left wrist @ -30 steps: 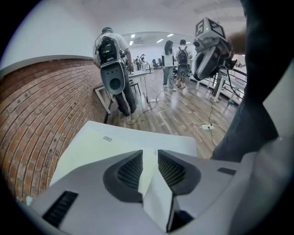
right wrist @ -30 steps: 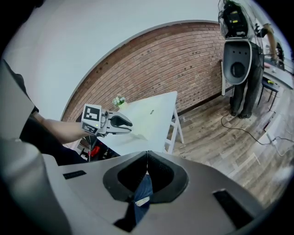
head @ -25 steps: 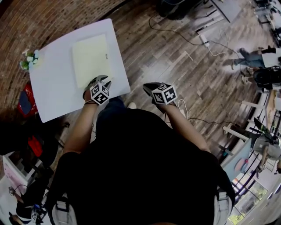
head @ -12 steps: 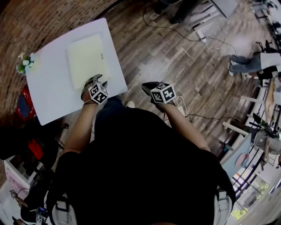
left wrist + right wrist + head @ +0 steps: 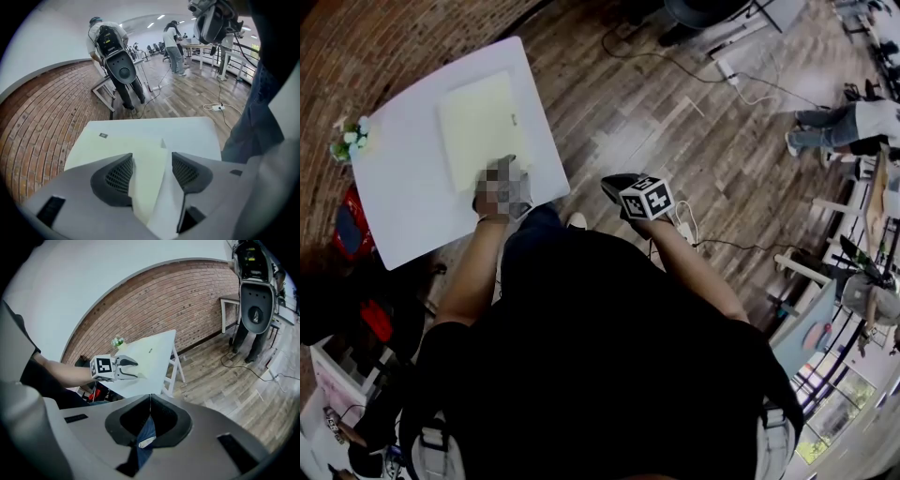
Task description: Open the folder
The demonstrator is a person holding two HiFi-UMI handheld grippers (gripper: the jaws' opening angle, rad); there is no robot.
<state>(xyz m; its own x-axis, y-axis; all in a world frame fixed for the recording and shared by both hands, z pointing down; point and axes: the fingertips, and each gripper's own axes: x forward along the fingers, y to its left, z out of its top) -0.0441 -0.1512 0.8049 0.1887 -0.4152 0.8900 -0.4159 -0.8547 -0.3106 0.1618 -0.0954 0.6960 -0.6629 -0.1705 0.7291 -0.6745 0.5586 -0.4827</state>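
A white table stands against a brick wall, with wooden floor on its other sides. A small bunch of flowers sits at the table's far left corner, well apart from everything else on it. A red object lies on the floor beside the table's left edge; what it is cannot be told. A power strip with its cable lies on the planks beyond the table. Further off, a person wearing a back-mounted rig bends over a trestle, and others stand by desks.

The pale yellow folder lies flat and closed on the right half of the table, so nothing inside it shows. A small dark label sits near its far edge.

The left gripper points steeply down at the folder's near edge. Its jaws have just been opening and now stand wide, with the folder's near part between them. The pads do not clamp it.

The right gripper hangs off the table's near right corner, above the floor. Its jaws are closed together with nothing in them. Through the gap beneath them only the wearer's jeans and a shoe show.
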